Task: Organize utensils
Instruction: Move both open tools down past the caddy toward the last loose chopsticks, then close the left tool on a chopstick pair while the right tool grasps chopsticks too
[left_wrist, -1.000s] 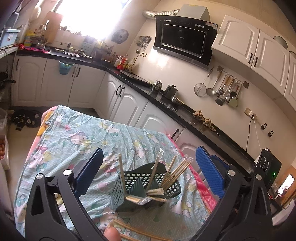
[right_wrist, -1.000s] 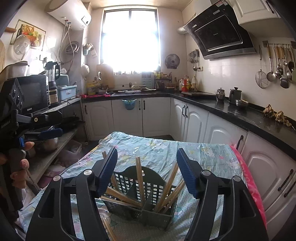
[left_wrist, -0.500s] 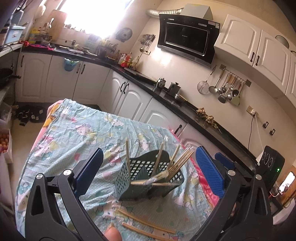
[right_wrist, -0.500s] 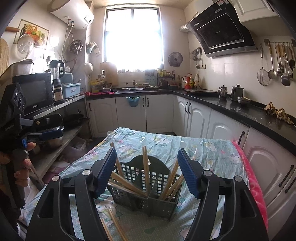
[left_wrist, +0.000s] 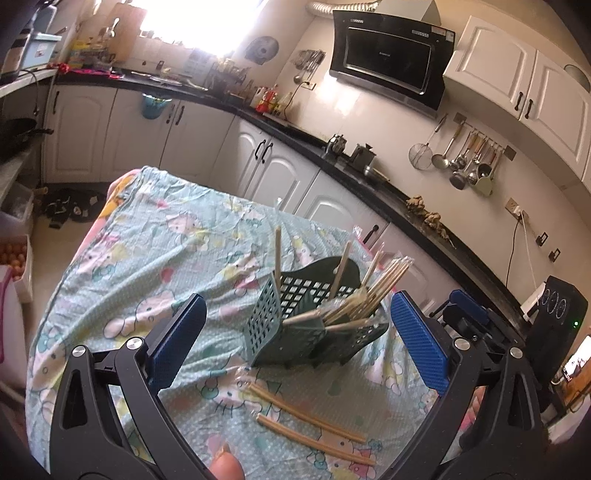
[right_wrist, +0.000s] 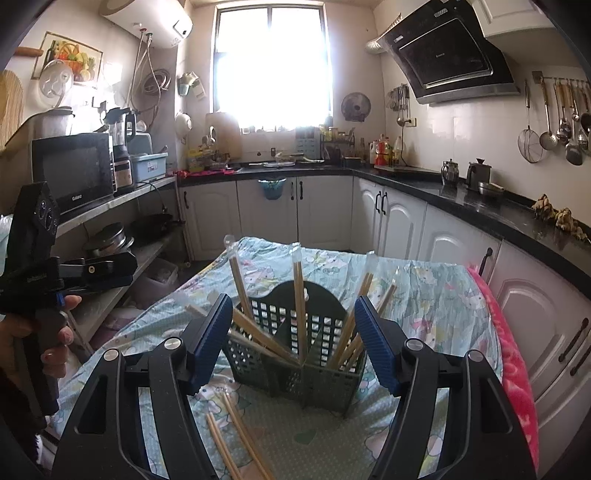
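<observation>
partly hidden: caddy (right_wrist: 295, 369) base behind right tool (right_wrist: 293, 341) pads.

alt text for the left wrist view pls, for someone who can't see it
A dark green slotted utensil caddy holding wooden chopsticks stands on a cartoon-print tablecloth, framed by the open, empty jaws of the left gripper. Two loose chopsticks lie on the cloth in front of it.
</observation>
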